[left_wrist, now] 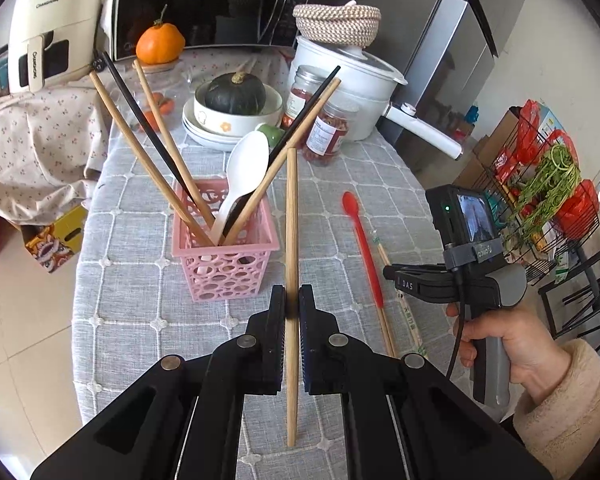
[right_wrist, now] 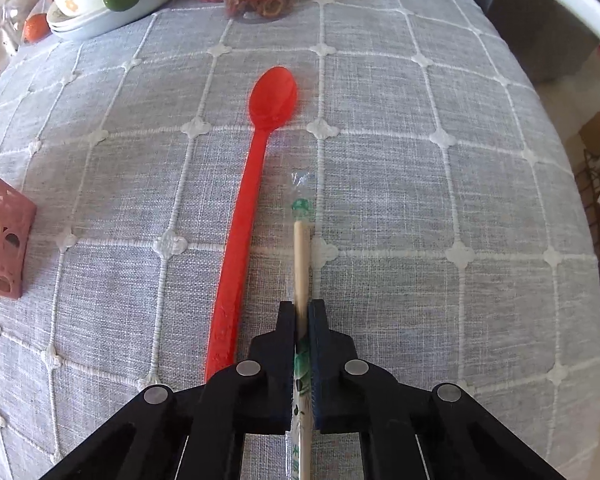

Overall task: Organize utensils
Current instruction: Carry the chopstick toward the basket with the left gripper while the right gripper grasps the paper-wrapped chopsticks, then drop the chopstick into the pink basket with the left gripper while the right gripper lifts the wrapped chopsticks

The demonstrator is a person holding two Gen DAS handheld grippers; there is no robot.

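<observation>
My left gripper (left_wrist: 292,298) is shut on a wooden chopstick (left_wrist: 291,232) and holds it upright above the table, just right of the pink basket (left_wrist: 224,258). The basket holds several chopsticks and a white spoon (left_wrist: 246,172). My right gripper (right_wrist: 301,308) is shut on a wooden chopstick (right_wrist: 301,264) that lies on the table with its plastic wrapper (right_wrist: 300,204). The right gripper also shows in the left wrist view (left_wrist: 390,272). A red spoon (right_wrist: 252,200) lies flat just left of that chopstick; it shows in the left wrist view too (left_wrist: 364,240).
The grey checked tablecloth (right_wrist: 420,200) covers the table. At the back stand stacked bowls with a dark squash (left_wrist: 235,94), two jars (left_wrist: 326,128), a white cooker (left_wrist: 352,80), a microwave (left_wrist: 204,0). A wire rack (left_wrist: 540,184) stands right of the table.
</observation>
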